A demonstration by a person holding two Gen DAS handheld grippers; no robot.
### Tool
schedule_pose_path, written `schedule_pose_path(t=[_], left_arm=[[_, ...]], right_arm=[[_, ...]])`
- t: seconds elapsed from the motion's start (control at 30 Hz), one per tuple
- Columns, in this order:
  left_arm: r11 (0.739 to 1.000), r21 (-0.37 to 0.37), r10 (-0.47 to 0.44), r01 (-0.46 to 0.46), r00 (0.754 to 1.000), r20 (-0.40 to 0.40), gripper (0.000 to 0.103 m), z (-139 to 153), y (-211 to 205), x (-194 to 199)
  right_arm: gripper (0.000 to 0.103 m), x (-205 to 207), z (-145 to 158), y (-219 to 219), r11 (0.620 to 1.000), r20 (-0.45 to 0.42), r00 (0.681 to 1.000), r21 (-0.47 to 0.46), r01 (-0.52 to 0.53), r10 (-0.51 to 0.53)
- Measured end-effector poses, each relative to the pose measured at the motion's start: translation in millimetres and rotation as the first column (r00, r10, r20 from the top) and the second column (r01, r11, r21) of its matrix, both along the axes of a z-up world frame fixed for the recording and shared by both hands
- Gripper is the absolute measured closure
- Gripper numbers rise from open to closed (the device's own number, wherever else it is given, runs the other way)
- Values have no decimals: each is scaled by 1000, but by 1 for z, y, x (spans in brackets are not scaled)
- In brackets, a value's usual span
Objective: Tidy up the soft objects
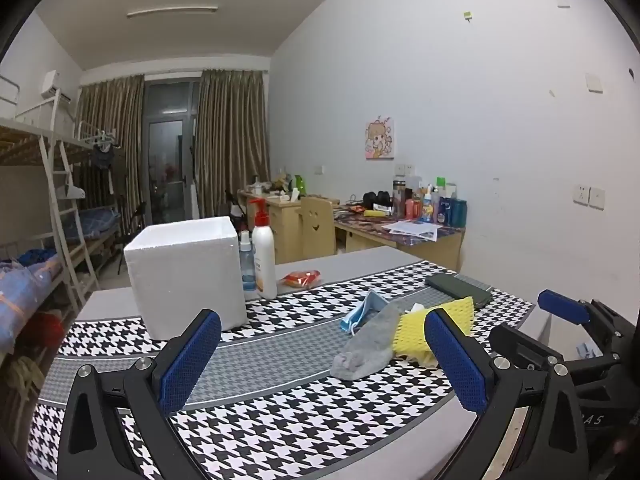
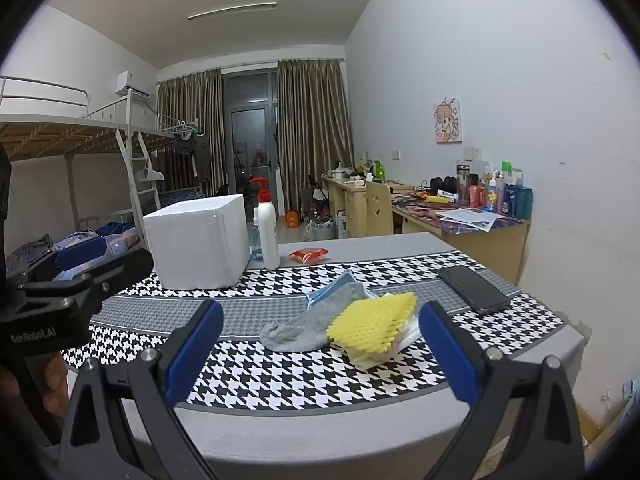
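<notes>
Both grippers raised at the near edge of a table spread with a black-and-white houndstooth cloth. Left gripper spread wide, nothing between its blue pads, empty air over the cloth. Right gripper likewise at full spread and empty, tilted slightly down toward the pile of soft things; also visible at the right edge of the left wrist view.

Soft things heaped together right of centre on the cloth: grey sock lying flat, toe toward the near side; yellow foam net resting partly on the sock's right end, over some pale wrapping; light blue face mask tucked under the sock's far end. None of them touched by either gripper.

White foam box standing upright at the far left of the cloth, well apart from the pile. Just beside it on the right, a white pump bottle with a red top and a smaller clear spray bottle. Red snack packet on the bare grey tabletop behind. Dark phone lying flat to the right of the pile.

A hand gripping the left gripper's handle at the left edge of the right wrist view.
</notes>
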State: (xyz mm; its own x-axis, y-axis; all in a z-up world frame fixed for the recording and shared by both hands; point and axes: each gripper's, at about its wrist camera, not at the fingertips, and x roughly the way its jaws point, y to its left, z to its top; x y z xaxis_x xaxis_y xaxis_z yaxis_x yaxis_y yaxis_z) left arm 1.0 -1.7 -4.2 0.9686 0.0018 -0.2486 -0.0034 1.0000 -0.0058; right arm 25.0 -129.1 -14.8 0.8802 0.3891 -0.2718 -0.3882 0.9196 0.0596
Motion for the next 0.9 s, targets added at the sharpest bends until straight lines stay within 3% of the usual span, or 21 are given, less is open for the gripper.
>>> schedule_pose_path(t=[0.9], left_arm=[[1000, -26, 3, -3, 1000, -9, 1, -1, 4, 6]], right_arm=[[3, 2, 2, -2, 1000, -4, 1000, -7, 12, -12]])
